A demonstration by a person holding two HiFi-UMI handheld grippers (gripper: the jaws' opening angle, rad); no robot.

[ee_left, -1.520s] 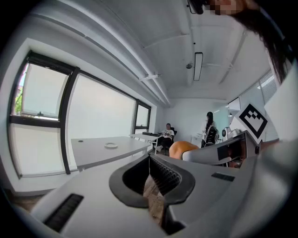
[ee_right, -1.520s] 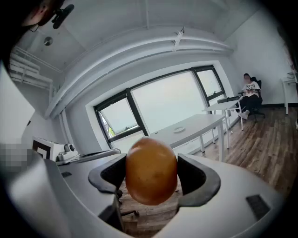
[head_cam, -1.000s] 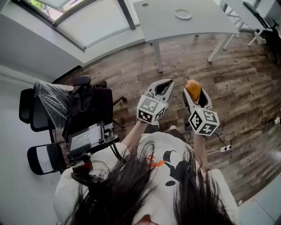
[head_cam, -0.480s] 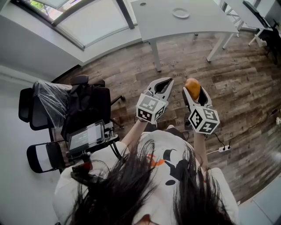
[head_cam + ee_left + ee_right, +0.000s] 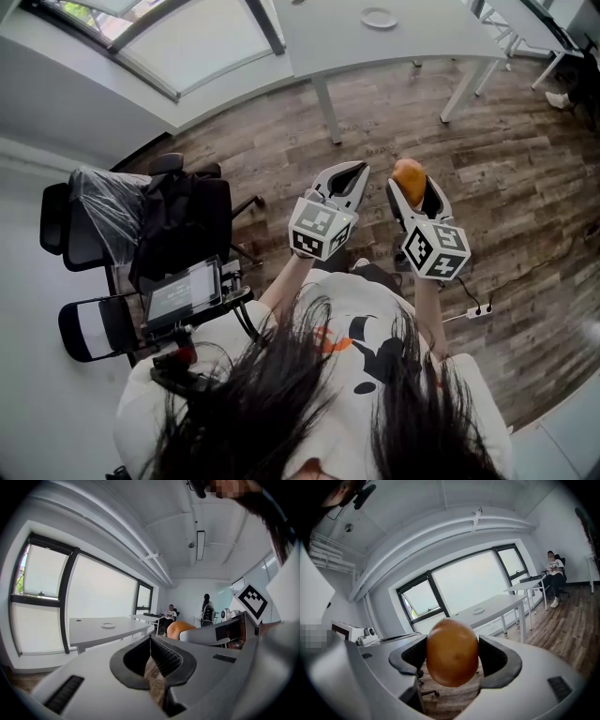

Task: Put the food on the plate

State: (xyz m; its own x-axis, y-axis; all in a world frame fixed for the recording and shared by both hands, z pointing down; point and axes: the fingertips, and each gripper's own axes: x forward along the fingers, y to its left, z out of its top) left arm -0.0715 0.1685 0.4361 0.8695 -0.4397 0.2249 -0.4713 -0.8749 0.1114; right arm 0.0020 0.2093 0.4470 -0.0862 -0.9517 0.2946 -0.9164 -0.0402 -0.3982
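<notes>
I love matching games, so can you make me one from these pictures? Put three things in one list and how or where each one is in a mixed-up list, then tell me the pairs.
Things:
1. left gripper
2. right gripper
3. plate

States or places:
A. on the white table
B. shut on the orange-brown food
C. shut, with nothing in it

Pairs: 1-C, 2-B, 3-A
</notes>
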